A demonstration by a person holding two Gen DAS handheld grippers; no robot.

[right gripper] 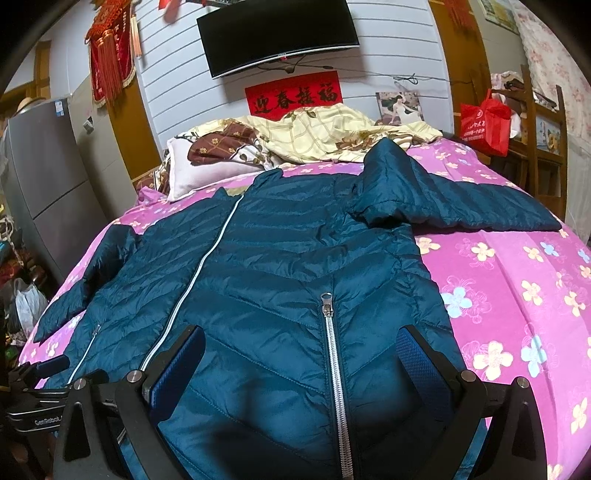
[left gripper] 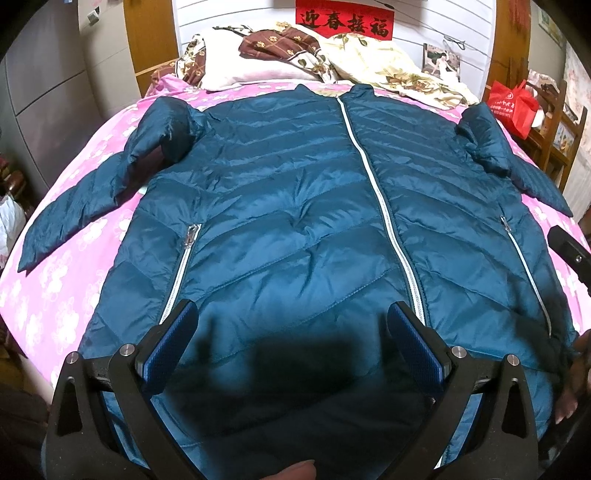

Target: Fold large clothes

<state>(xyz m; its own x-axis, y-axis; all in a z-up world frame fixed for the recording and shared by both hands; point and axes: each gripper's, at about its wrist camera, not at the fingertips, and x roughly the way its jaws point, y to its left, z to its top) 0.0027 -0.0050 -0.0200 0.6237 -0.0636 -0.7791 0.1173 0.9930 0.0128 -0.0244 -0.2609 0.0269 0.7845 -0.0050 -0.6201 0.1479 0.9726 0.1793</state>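
Observation:
A teal quilted puffer jacket lies zipped and front up on a bed with a pink flowered sheet; it also shows in the right wrist view. Both sleeves spread outward, each bunched near the shoulder. My left gripper is open and empty above the jacket's hem, left of the white front zipper. My right gripper is open and empty above the hem on the jacket's right side, over a pocket zipper. The left gripper also shows at the left edge of the right wrist view.
Pillows and a rumpled floral quilt lie at the head of the bed. A red bag sits on a wooden shelf at the right. A grey fridge stands at the left. A TV hangs on the wall.

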